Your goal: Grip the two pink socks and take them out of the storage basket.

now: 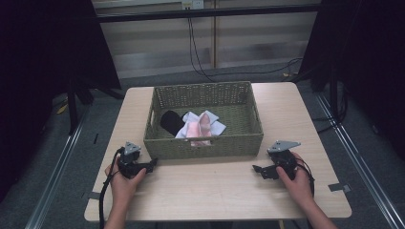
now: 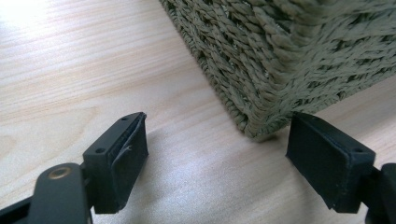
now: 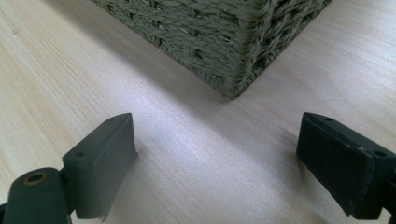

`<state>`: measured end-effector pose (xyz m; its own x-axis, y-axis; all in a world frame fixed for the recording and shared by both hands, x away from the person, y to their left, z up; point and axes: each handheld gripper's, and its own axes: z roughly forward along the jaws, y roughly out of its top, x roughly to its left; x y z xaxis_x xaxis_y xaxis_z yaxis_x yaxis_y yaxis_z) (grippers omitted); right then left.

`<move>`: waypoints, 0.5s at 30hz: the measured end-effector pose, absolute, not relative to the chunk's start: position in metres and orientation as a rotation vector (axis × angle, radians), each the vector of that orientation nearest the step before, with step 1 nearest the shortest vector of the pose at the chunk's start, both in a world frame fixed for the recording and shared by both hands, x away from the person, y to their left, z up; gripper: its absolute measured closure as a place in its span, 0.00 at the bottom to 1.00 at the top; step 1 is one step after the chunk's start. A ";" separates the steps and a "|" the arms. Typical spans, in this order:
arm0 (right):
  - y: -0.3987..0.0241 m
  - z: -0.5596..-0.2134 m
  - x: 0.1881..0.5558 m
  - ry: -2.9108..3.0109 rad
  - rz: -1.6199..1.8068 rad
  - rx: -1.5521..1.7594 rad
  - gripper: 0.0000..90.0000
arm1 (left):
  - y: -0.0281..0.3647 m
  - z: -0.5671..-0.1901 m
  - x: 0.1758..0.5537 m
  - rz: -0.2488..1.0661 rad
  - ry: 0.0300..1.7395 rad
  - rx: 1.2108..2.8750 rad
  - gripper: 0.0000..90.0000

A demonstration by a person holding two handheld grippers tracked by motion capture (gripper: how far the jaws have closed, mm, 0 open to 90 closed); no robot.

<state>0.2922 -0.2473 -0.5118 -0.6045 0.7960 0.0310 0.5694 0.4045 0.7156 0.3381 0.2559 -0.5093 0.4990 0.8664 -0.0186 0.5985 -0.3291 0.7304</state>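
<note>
A green woven basket (image 1: 203, 145) stands in the middle of the light wooden table (image 1: 215, 191). Inside it lie a black cloth (image 1: 171, 121), a white cloth (image 1: 216, 127) and a pink cloth (image 1: 197, 131). My left gripper (image 1: 152, 164) rests on the table at the basket's near left corner (image 2: 261, 126), jaws wide apart with nothing between them (image 2: 217, 161). My right gripper (image 1: 257, 170) rests near the basket's near right corner (image 3: 236, 88), also open and empty (image 3: 215, 163). A hand holds each gripper.
Bare tabletop stretches between the two grippers in front of the basket. Beyond the table are a grey floor, hanging cables (image 1: 196, 43) and dark curtains on both sides. Metal floor rails (image 1: 353, 152) run along the table's sides.
</note>
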 end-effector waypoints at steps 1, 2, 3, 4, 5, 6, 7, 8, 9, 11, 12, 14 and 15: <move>-0.247 -0.512 0.292 2.351 1.012 1.183 0.12 | 0.256 -0.509 0.338 0.497 1.197 2.053 0.22; -0.247 -0.512 0.292 2.351 1.012 1.183 0.12 | 0.256 -0.509 0.338 0.497 1.197 2.053 0.22; -0.247 -0.512 0.292 2.352 1.012 1.180 0.12 | 0.256 -0.509 0.338 0.498 1.195 2.055 0.22; -0.247 -0.512 0.292 2.352 1.012 1.180 0.12 | 0.256 -0.509 0.338 0.496 1.196 2.055 0.21; -0.247 -0.512 0.292 2.352 1.012 1.180 0.12 | 0.256 -0.509 0.338 0.498 1.191 2.059 0.21; -0.247 -0.512 0.292 2.352 1.013 1.181 0.12 | 0.256 -0.509 0.338 0.498 1.191 2.059 0.21; -0.247 -0.512 0.292 2.352 1.012 1.181 0.12 | 0.255 -0.509 0.337 0.497 1.193 2.052 0.21; -0.247 -0.512 0.292 2.352 1.012 1.181 0.12 | 0.255 -0.509 0.337 0.497 1.193 2.052 0.21; -0.247 -0.512 0.292 2.352 1.013 1.180 0.12 | 0.256 -0.509 0.336 0.499 1.184 2.063 0.23; -0.247 -0.512 0.292 2.352 1.013 1.180 0.12 | 0.255 -0.504 0.333 0.482 1.184 2.105 0.25; -0.247 -0.512 0.292 2.352 1.013 1.180 0.12 | 0.254 -0.501 0.332 0.484 1.177 2.148 0.25; -0.247 -0.512 0.292 2.352 1.013 1.181 0.12 | 0.253 -0.498 0.331 0.471 1.170 2.175 0.26; -0.247 -0.512 0.292 2.352 1.013 1.180 0.12 | 0.250 -0.491 0.328 0.438 1.154 2.199 0.26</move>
